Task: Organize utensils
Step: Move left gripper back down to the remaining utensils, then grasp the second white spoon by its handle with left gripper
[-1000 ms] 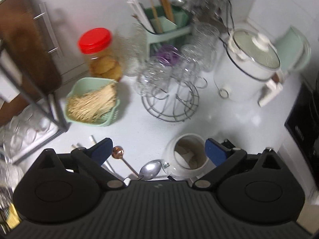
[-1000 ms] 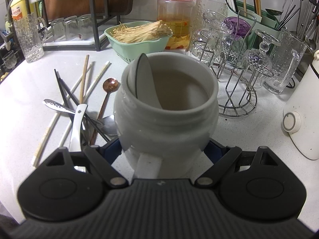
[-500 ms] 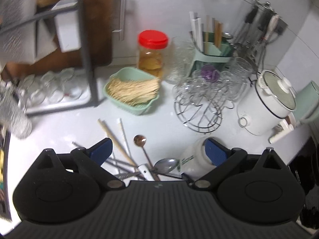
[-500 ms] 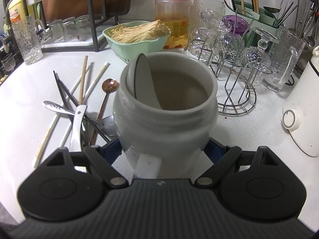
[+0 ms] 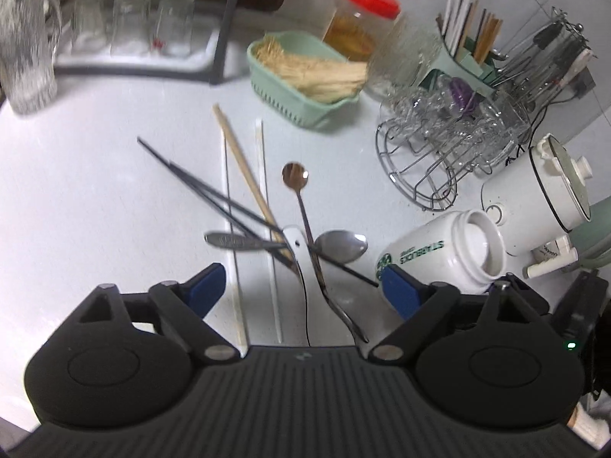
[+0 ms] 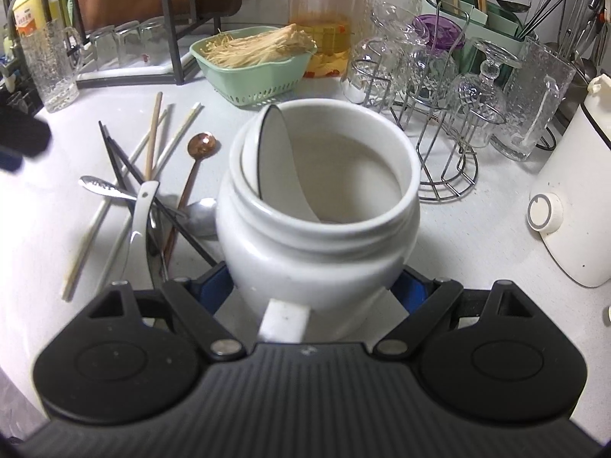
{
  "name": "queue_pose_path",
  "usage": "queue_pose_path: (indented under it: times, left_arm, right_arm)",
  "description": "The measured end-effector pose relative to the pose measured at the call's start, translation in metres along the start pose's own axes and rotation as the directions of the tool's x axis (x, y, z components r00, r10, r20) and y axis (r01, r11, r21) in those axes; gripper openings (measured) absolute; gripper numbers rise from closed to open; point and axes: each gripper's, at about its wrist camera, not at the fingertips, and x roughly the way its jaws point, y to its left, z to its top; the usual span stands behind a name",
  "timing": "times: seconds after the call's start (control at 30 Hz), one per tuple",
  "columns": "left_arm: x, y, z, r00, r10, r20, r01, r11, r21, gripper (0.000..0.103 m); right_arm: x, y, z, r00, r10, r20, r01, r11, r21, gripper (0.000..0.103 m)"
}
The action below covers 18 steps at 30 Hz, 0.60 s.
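Our right gripper [image 6: 317, 290] is clamped on the white ceramic jar [image 6: 320, 206], its blue pads [image 6: 214, 288] pressed to the jar's lower sides. The jar stands on the white counter [image 6: 477, 236], mouth open, with a white ceramic spoon [image 6: 275, 160] leaning inside against the left wall.

Our left gripper [image 5: 301, 286] hangs above the loose utensils with its jaws spread wide; they have just been closing a little, and the pads press on nothing, though several handles run between them. Beneath it lies a crossed heap: a silver spoon [image 5: 341, 246], a copper spoon [image 5: 296, 175], black chopsticks [image 5: 198, 187], pale wooden chopsticks [image 5: 244, 168] and a white-handled utensil [image 5: 296, 244]. The heap sits just left of the jar.

The counter is pale and smooth. Farther back we see a green basket [image 6: 259, 84] of pale enoki mushrooms, a red-lidded jar [image 6: 324, 19], a wire rack [image 6: 443, 141] with upturned glasses, and a green utensil holder [image 5: 462, 57]. A white cooker [image 6: 576, 206] stands at the right, and a dark shelf frame [image 6: 172, 30] with glasses at the back left.
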Motion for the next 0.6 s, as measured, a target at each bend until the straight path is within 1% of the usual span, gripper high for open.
queue_pose_path:
  times: [0.07, 0.1, 0.13, 0.23, 0.3, 0.33, 0.37, 0.53, 0.6]
  left_arm:
    - [0.011, 0.004, -0.005, 1.0, -0.017, -0.012, 0.017, 0.999, -0.032, 0.08]
    - [0.018, 0.005, -0.006, 0.999, -0.03, -0.019, 0.029, 0.998, -0.05, 0.078]
    - [0.024, 0.007, -0.008, 0.999, -0.04, -0.026, 0.038, 0.997, -0.067, 0.073]
    - [0.047, 0.007, -0.008, 0.998, -0.046, -0.048, 0.041, 0.994, -0.1, 0.058]
    - [0.057, 0.005, -0.005, 0.998, -0.044, -0.042, 0.039, 0.993, -0.115, 0.055]
    - [0.062, 0.003, -0.002, 0.998, -0.04, -0.038, 0.035, 0.993, -0.116, 0.051]
    - [0.067, 0.002, 0.001, 0.999, -0.03, -0.035, 0.026, 0.994, -0.109, 0.045]
    - [0.084, -0.006, 0.011, 0.999, 0.021, -0.043, -0.024, 0.995, -0.093, 0.032]
    - [0.089, -0.011, 0.014, 0.996, 0.064, -0.054, -0.068, 0.995, -0.073, 0.03]
  right_arm:
    - [-0.001, -0.002, -0.001, 1.0, 0.001, -0.002, -0.001, 1.0, -0.003, 0.09]
    - [-0.001, -0.002, -0.001, 1.0, 0.002, -0.005, -0.002, 1.0, -0.002, 0.09]
    - [-0.002, -0.003, -0.001, 1.0, 0.002, -0.01, -0.002, 1.0, -0.002, 0.09]
    - [-0.003, -0.004, -0.002, 1.0, 0.002, -0.021, -0.003, 1.0, -0.003, 0.09]
    - [-0.004, -0.004, -0.002, 1.0, 0.004, -0.028, -0.004, 1.0, -0.006, 0.09]
    - [-0.004, -0.004, -0.002, 1.0, 0.005, -0.03, -0.005, 1.0, -0.007, 0.09]
    - [-0.004, -0.004, -0.002, 1.0, 0.005, -0.03, -0.005, 1.0, -0.01, 0.09]
    - [-0.004, -0.005, -0.001, 0.999, 0.01, -0.038, -0.011, 1.0, -0.015, 0.09]
    - [-0.003, -0.005, -0.001, 0.999, 0.012, -0.039, -0.012, 1.0, -0.018, 0.09]
